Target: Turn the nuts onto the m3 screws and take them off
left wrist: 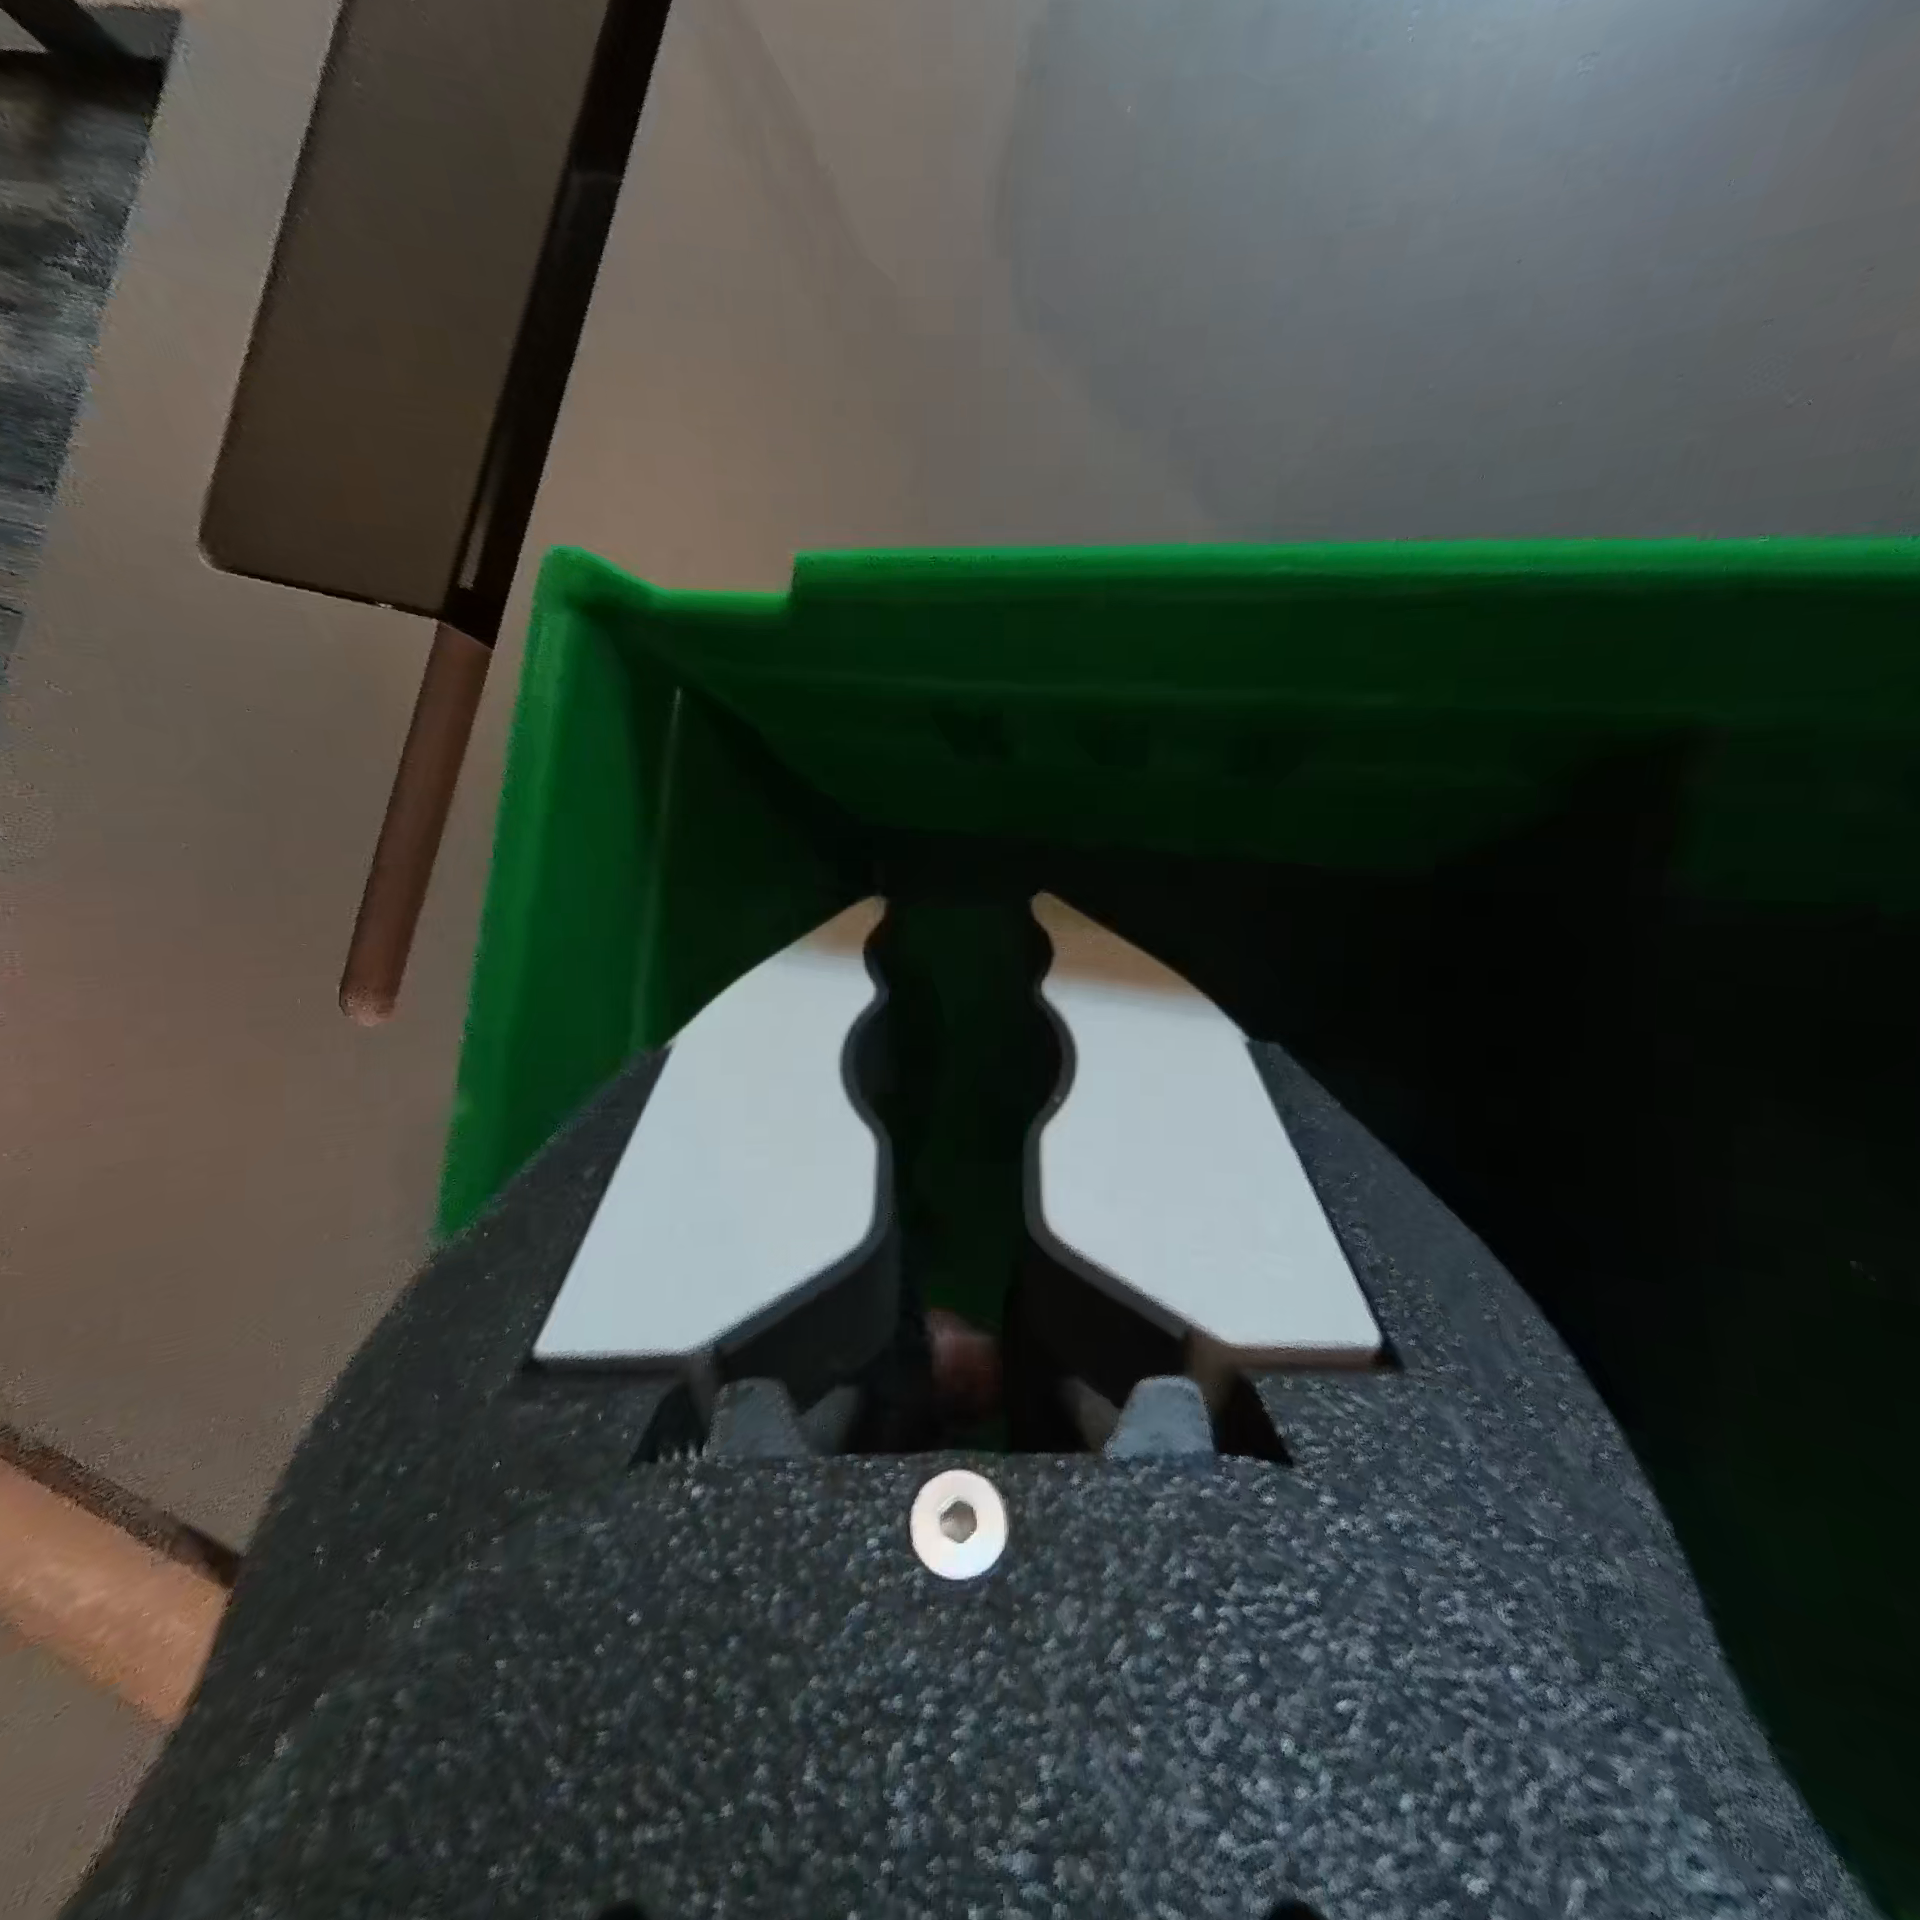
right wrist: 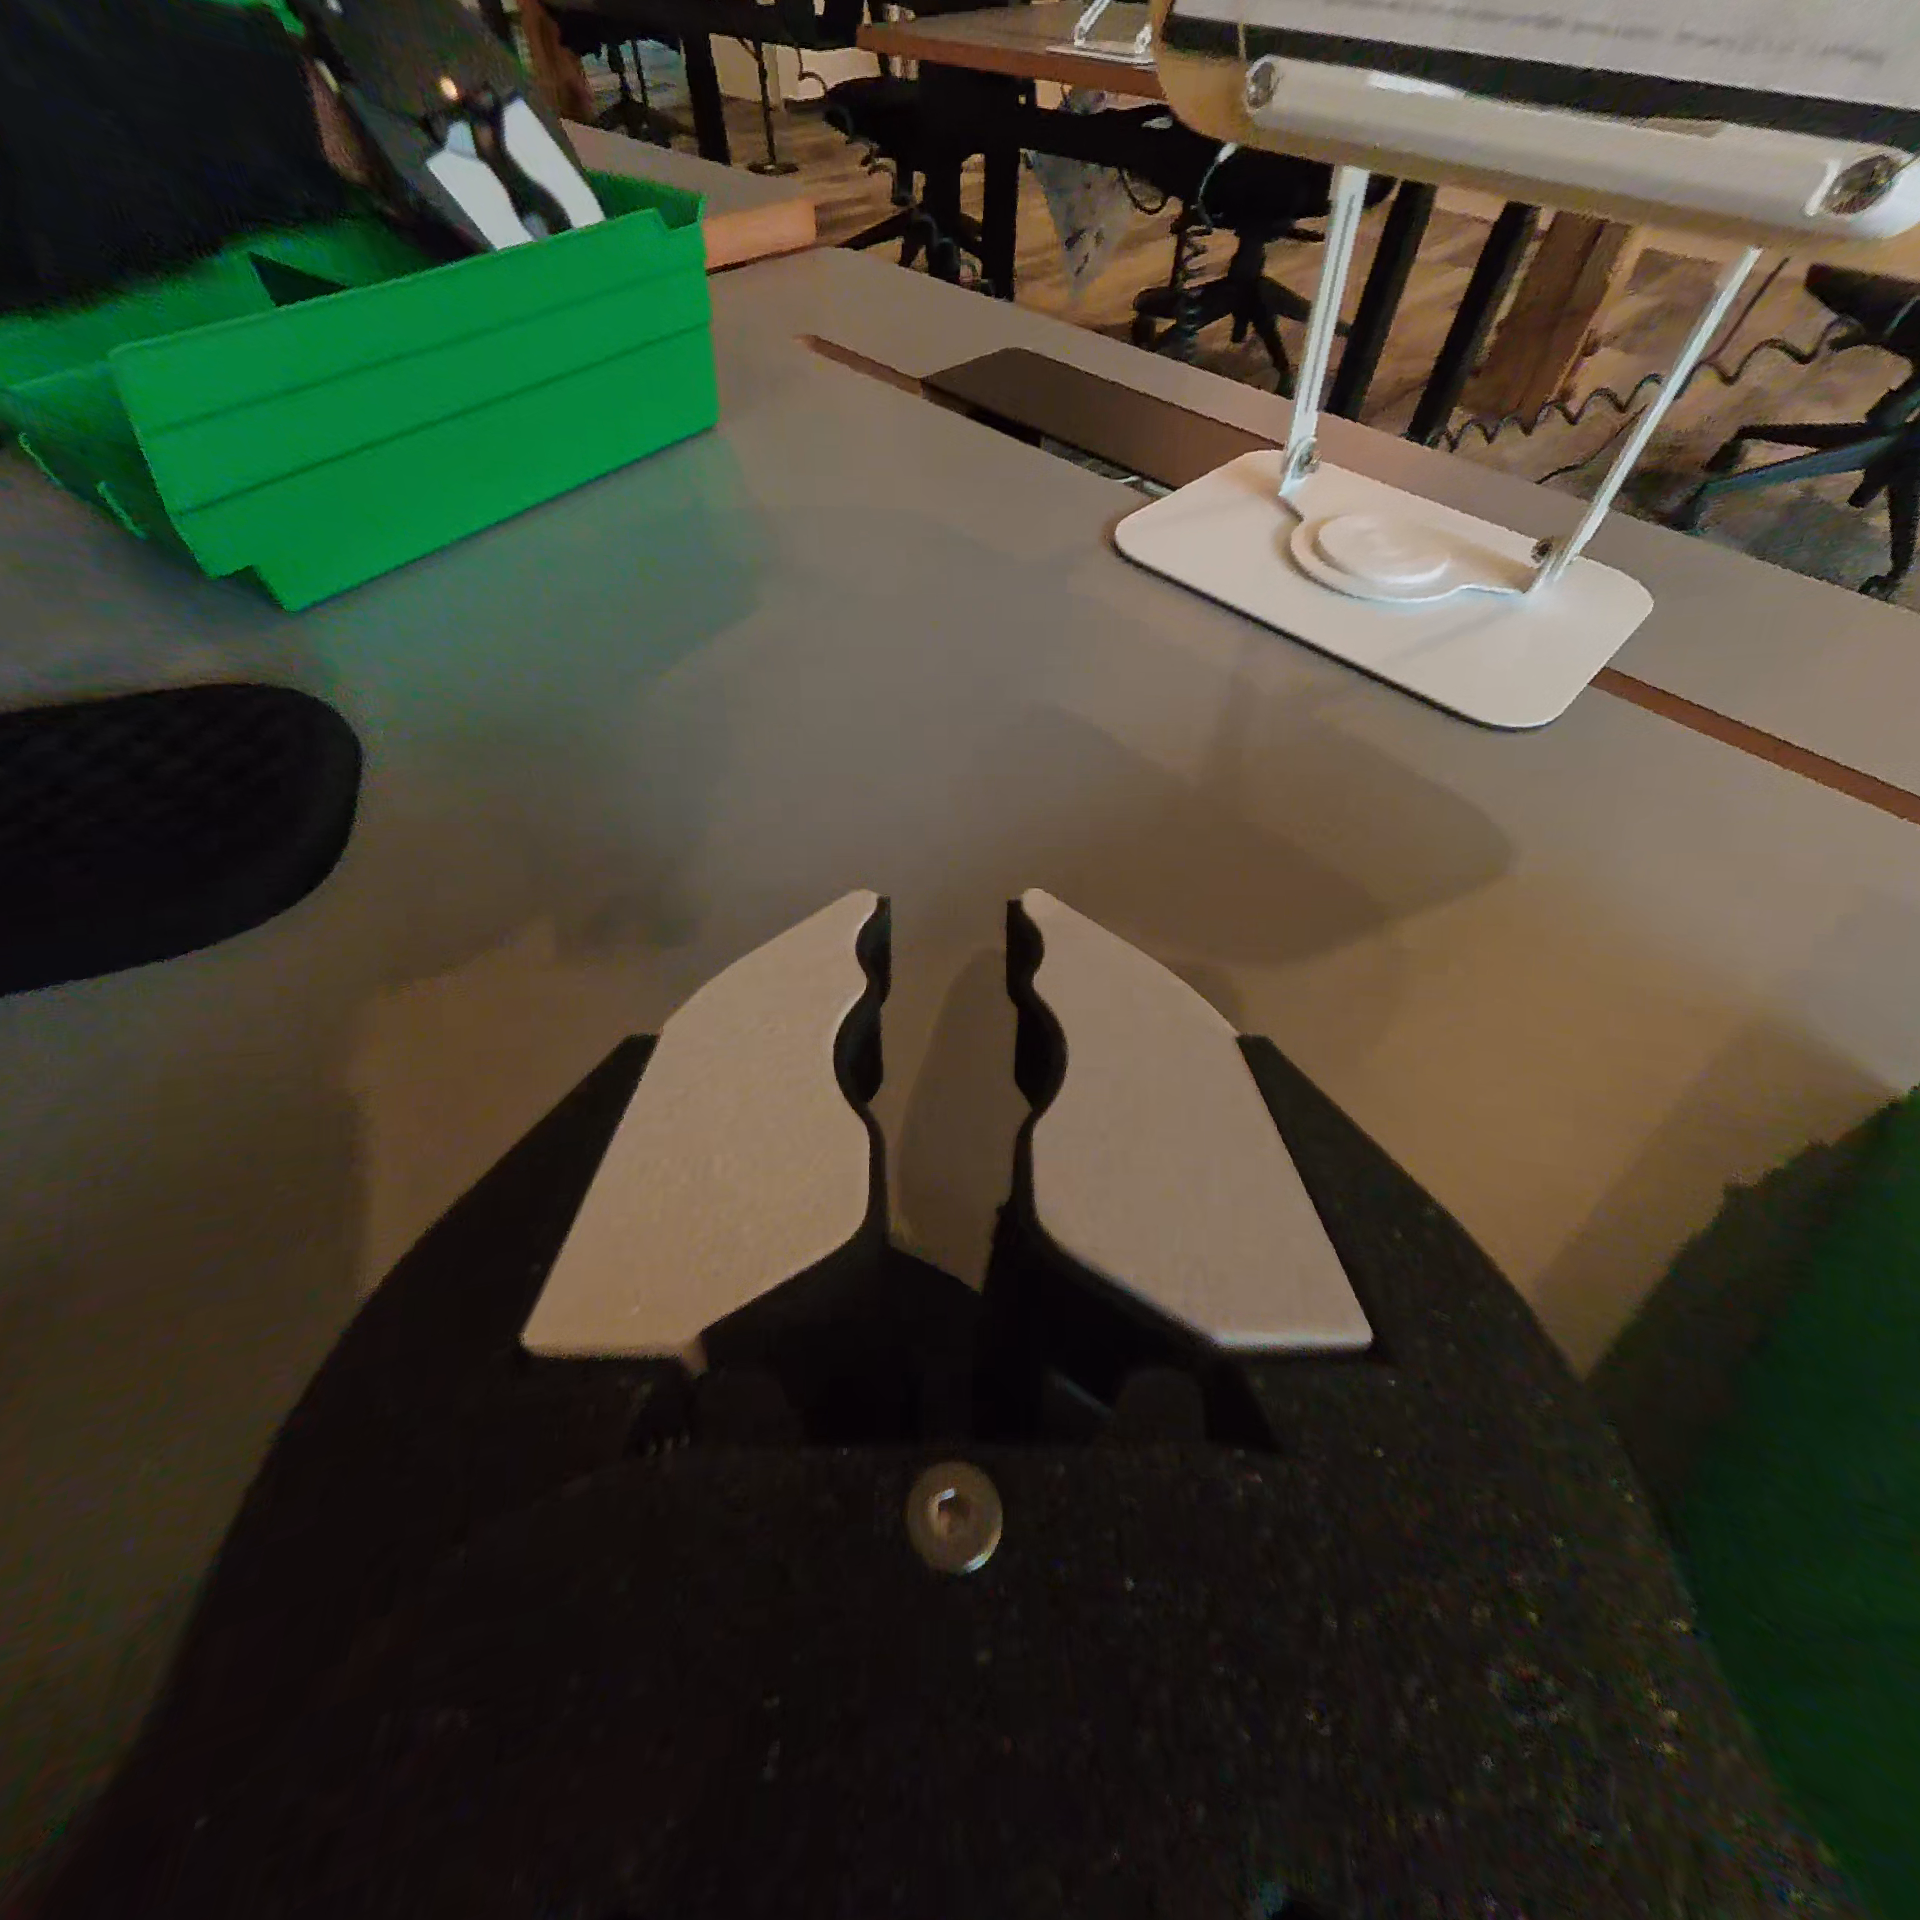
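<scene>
Right now my left claw [left wrist: 958, 904] is sunk deep inside the bright green plastic bin [left wrist: 1247, 665]. Its pale fingers [left wrist: 748, 1143] stand a narrow way apart, and the tips are lost in the dark under the bin's wall. I cannot tell whether they are pinching anything. I can see neither nuts nor M3 screws in either view. My guess is that they lie in the shadowed bottom of that bin.

The main risk I judge here is a blind pinch. With the tips in shadow, I could close on the bin's wall or floor instead of a small part. I could also catch a nut by a corner and drop it on the way out. Lifting carelessly could hook the bin's lip and drag the whole bin across the grey bench [left wrist: 1351, 312].

A dark flat plate [left wrist: 395, 312] and a thin copper-brown rod [left wrist: 416, 831] lie on the bench just left of the bin, clear of my path.

Further right, my right claw [right wrist: 948, 904] hovers over bare bench with its jaws slightly apart and nothing between them. Near it on the left sits a black mesh-textured oval object [right wrist: 156, 831]. Ahead to the right stands a white lamp base [right wrist: 1382, 582]. A blurred green shape [right wrist: 1818, 1455] crowds the right edge, so swinging that way could knock it.
</scene>
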Action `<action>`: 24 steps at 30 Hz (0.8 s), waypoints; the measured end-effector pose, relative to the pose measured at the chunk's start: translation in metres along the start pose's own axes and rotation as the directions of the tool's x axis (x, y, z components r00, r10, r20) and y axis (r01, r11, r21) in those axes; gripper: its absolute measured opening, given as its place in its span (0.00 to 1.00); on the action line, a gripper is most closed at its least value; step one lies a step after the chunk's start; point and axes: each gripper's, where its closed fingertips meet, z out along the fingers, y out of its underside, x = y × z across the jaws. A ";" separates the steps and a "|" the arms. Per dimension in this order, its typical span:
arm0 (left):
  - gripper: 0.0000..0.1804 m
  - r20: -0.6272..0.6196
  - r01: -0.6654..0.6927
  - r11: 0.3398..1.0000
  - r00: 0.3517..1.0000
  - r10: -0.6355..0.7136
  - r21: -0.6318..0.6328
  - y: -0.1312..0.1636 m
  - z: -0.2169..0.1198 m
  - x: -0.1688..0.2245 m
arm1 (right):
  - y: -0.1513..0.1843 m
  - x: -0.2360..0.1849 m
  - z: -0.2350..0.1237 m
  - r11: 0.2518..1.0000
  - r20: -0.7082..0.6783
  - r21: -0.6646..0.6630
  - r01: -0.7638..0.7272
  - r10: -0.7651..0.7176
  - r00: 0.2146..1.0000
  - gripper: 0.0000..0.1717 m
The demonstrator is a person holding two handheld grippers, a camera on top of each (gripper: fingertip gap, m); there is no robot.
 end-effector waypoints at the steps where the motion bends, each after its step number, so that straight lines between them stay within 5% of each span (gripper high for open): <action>1: 0.10 0.004 0.003 1.000 1.000 -0.003 0.000 0.002 0.004 -0.002 | -0.001 0.002 0.000 1.000 -0.005 0.002 -0.003 0.003 1.000 0.12; 7: 0.00 0.123 -0.073 0.997 0.990 0.074 -0.010 0.007 0.017 -0.014 | -0.005 0.000 0.003 1.000 0.005 -0.003 0.014 -0.014 1.000 0.12; 24: 0.00 0.279 -0.145 0.970 0.940 0.196 -0.194 0.022 0.042 -0.024 | -0.010 -0.009 -0.002 0.998 0.042 0.034 0.045 -0.046 0.998 0.12</action>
